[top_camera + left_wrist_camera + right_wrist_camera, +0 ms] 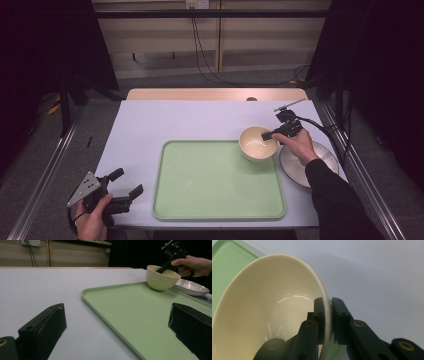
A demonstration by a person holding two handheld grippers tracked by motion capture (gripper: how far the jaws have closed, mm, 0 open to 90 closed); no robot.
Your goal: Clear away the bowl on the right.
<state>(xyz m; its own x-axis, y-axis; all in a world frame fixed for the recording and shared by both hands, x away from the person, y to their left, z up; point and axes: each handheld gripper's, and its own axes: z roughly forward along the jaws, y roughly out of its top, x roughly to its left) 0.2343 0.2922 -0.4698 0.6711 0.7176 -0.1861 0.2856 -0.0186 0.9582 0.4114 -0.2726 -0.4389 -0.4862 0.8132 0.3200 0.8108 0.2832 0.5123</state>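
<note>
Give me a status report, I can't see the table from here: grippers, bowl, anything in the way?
Right gripper clamped on bowl rim, over tray corner. Left gripper open, idle beside tray. Plate close by, right of bowl.

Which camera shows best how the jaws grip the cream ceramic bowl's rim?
The right gripper view: the cream ceramic bowl has its rim pinched between the jaws, one inside, one outside. The high view and left gripper view show the grip small and far off.

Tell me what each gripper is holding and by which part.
The right gripper pinches the cream bowl by its rim, one jaw inside and one outside. The left gripper holds nothing; its jaws stand open.
</note>
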